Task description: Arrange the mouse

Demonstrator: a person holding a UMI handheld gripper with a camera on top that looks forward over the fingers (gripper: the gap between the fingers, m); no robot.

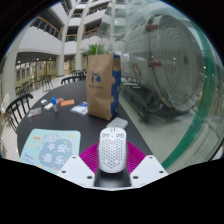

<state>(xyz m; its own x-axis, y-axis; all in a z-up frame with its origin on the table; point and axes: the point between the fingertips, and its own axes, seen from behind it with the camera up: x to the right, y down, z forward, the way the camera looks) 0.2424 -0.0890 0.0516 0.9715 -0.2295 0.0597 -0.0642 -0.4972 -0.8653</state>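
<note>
A white computer mouse (112, 148) with a honeycomb-perforated shell sits between my gripper's (112, 160) two fingers, its nose pointing ahead. Both magenta pads (89, 158) press against its sides. The mouse is over the near edge of a dark round table (75, 120), with a light blue mat (47, 148) printed with pictures just to its left. Whether the mouse touches the table is hidden by the fingers.
A brown paper bag (103, 85) with a blue label stands upright on the table beyond the mouse. Small items, one with orange and blue (60, 103), lie at the table's far left. Chairs and a glass wall lie beyond.
</note>
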